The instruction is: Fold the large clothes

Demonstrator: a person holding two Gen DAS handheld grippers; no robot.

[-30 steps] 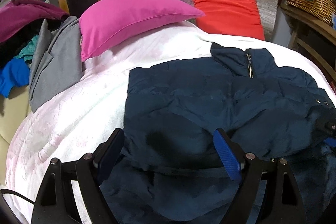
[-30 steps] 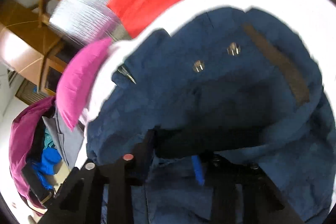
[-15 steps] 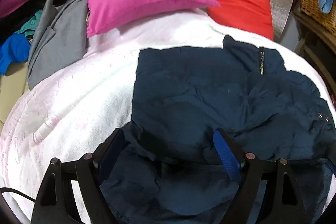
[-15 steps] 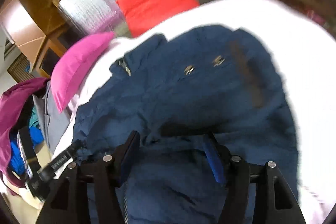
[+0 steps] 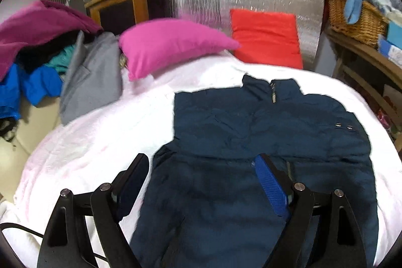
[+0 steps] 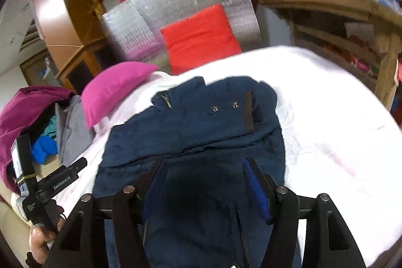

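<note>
Jacket (image 5: 263,142) lies flat on the white bed (image 5: 95,142), just under and ahead of both grippers, its long way pointing away to the collar, with the left gripper (image 5: 201,172) and right gripper (image 6: 203,175) both open wide, holding nothing, equally near.

Each black two-finger gripper (image 5: 201,162) (image 6: 203,165) had angular plastic arms, silver screws and blue ribbed pads (image 5: 270,183). A thin black cable (image 5: 20,227) trailed; white "GenRobot.AI" lettering (image 6: 61,182) marked the left unit.
</note>
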